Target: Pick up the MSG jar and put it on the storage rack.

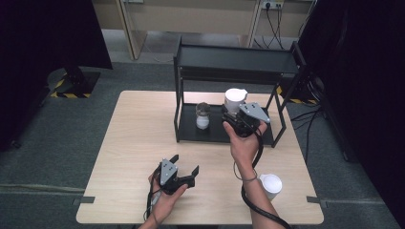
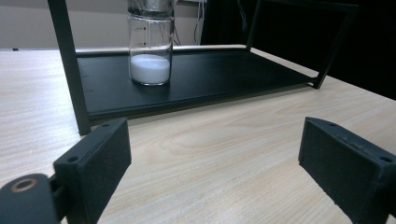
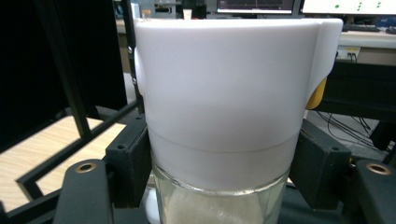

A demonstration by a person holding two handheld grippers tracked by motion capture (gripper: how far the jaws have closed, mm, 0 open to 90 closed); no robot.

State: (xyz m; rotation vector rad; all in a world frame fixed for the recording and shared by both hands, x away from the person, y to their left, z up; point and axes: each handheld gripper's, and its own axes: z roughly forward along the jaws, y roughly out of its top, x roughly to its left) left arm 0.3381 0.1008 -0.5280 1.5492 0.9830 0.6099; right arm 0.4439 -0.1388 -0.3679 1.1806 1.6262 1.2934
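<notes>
My right gripper (image 1: 235, 116) is shut on a glass jar with a wide white lid (image 1: 235, 98), held upright at the front of the black shelf rack (image 1: 234, 59). In the right gripper view the white lid (image 3: 229, 93) looms above the glass body (image 3: 219, 200), and both pads (image 3: 130, 158) press on its sides. A second glass jar (image 1: 203, 116) holding white powder (image 2: 149, 67) stands on the rack's lower tray (image 2: 210, 79). My left gripper (image 1: 185, 163) rests low over the table's near side, open, with bare wood between its fingers (image 2: 100, 163).
A third container with a white lid (image 1: 271, 184) stands on the table (image 1: 133, 143) beside the right forearm. The rack's upright posts (image 2: 70, 65) frame the lower tray. Dark curtains and cables surround the table.
</notes>
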